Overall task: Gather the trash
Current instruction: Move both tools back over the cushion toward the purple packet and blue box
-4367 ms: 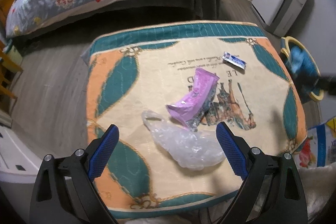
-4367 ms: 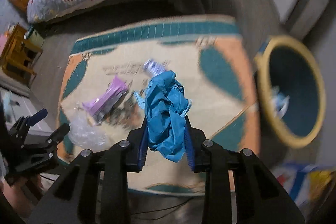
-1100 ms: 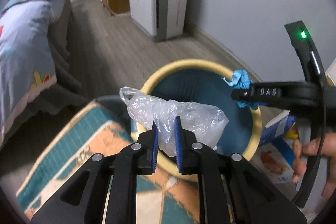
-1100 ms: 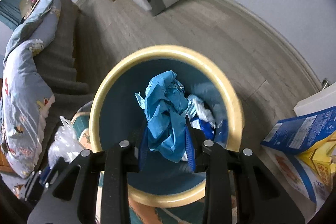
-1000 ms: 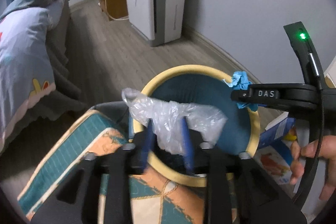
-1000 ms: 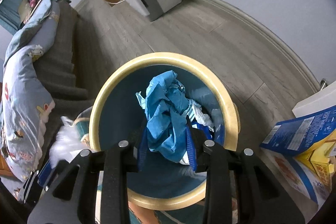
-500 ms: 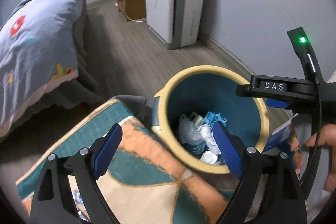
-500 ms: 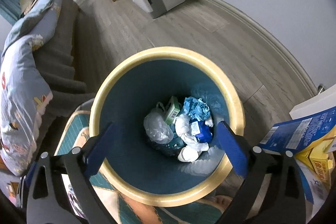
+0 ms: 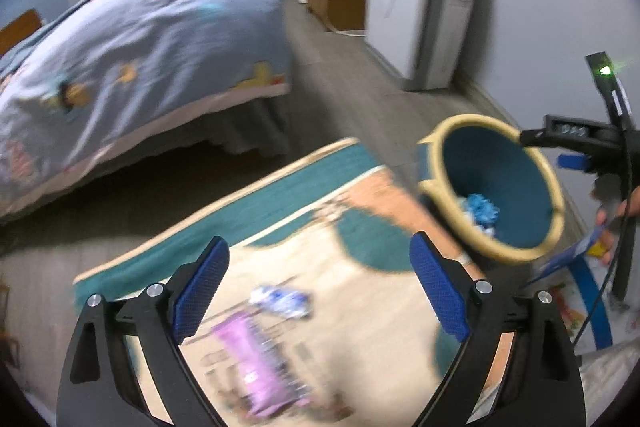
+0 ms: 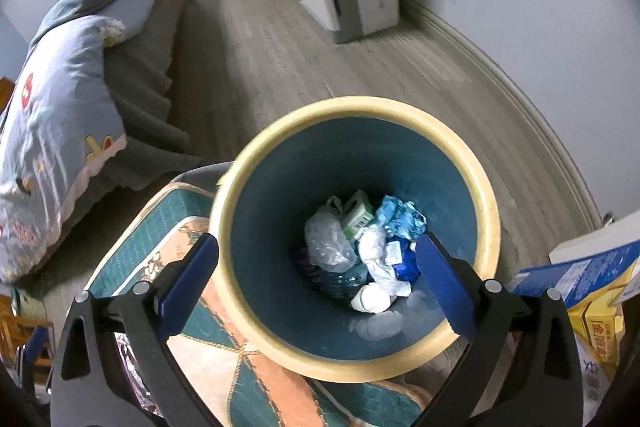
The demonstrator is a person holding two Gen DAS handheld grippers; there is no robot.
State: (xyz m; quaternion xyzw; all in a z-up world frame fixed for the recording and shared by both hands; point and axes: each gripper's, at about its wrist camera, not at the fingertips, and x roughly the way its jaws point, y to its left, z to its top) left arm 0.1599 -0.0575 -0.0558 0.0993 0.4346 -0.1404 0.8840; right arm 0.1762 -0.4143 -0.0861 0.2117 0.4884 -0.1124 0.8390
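Spread wide, the left gripper (image 9: 318, 291) has nothing between its blue pads (image 9: 202, 289); its jaws have just been opening, and below centre of its blurred view lie two pieces not yet collected, a purple wrapper (image 9: 256, 367) and above it a small blue-white wrapper (image 9: 282, 301), both on the rug (image 9: 360, 311). The bin (image 9: 494, 193) stands at the right of that frame, off the rug's corner, with trash in its bottom.

Likewise parted and empty, the right gripper (image 10: 316, 271) hangs over the bin (image 10: 360, 115), its jaws having just opened as well. Down inside, at the centre of its view, the clear bag (image 10: 326, 235) and the blue wad (image 10: 400, 217) rest among white scraps and a small green carton.

So the drop looks done for both hands, and the job seems partly through. Next, I judge, comes a return to the rug: lower a gripper over the purple wrapper, straddle it and close; flat film may slip or crumple.

A patterned teal, orange and cream rug covers grey plank flooring. At upper left is a bed (image 9: 132, 39) with a blue quilt, at upper right a white appliance (image 9: 416, 7) against the wall, and printed boxes (image 10: 592, 291) at the right edge.
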